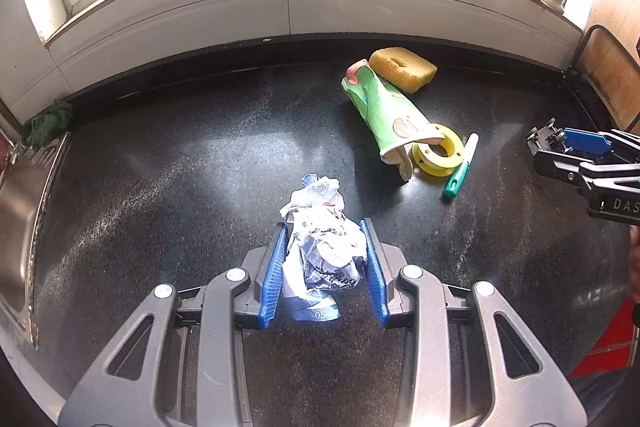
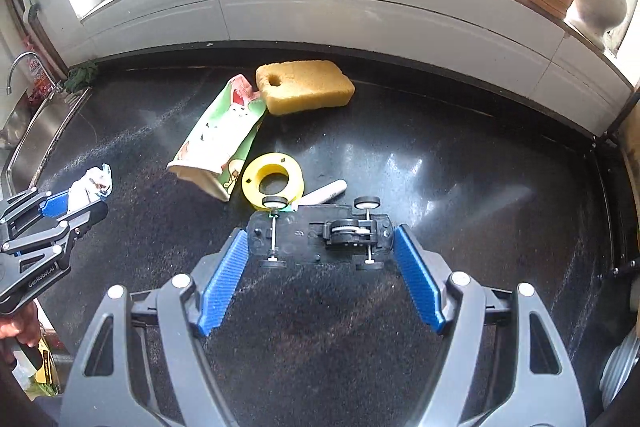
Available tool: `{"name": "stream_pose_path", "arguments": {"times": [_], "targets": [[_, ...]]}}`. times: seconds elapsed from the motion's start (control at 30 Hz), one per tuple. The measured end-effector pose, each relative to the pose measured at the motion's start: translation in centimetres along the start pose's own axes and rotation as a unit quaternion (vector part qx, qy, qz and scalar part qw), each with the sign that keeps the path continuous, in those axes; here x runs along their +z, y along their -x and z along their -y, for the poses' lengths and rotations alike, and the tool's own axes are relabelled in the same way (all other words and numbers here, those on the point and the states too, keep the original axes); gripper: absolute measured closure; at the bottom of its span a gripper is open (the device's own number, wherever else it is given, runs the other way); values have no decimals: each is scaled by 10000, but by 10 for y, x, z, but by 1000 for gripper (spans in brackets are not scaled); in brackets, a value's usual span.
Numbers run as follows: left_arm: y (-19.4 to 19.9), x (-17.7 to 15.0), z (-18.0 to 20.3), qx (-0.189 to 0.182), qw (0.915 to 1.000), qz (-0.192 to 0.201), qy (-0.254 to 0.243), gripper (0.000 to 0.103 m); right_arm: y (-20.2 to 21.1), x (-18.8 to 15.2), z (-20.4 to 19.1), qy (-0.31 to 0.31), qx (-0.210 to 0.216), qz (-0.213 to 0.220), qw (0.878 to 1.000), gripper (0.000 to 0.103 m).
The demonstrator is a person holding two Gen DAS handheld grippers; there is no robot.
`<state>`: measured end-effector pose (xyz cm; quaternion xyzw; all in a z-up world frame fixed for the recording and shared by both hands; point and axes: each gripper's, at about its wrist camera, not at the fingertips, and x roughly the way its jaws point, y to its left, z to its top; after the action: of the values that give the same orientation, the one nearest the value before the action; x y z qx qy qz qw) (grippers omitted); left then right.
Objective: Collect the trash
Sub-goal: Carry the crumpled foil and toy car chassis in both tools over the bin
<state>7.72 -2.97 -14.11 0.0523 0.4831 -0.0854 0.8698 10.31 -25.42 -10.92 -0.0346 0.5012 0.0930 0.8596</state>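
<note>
Both claws tilt steeply down over the dark speckled counter (image 1: 160, 167). The left claw (image 1: 325, 259) is clamped on a crumpled wad of printed white paper (image 1: 320, 251), its ribbed blue pads pressing both sides; a tag at the wad's bottom reads "-05-". From the right wrist view the same claw (image 2: 76, 205) sits toward the counter's left edge by the steel sink (image 2: 36, 131), its body marked "GenRobot.AI", a hand (image 2: 18, 327) on the grip.

The right claw (image 2: 320, 239) grips an upturned black toy car (image 2: 320, 233) end to end, its metal axles and white-hubbed wheels facing the camera. In the left wrist view that claw (image 1: 560, 147) shows the letters "DAS".

Toward the counter's back edge lie a porous yellow sponge (image 2: 304, 87) with a hole, a flattened green paper cup (image 2: 224, 135) with cartoon print, a yellow plastic ring spool (image 2: 272, 179) and a white marker (image 1: 460, 167) with a green cap.
</note>
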Motion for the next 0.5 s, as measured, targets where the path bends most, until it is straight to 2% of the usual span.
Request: {"name": "stream_pose_path", "arguments": {"times": [0.3, 0.5], "targets": [[26, -12, -12, 183, 9994, 143, 238, 67, 31, -2, -10, 136, 90, 272, 9995, 30], [63, -30, -42, 447, 9961, 303, 697, 67, 36, 8, -55, 604, 497, 369, 9963, 30]]}}
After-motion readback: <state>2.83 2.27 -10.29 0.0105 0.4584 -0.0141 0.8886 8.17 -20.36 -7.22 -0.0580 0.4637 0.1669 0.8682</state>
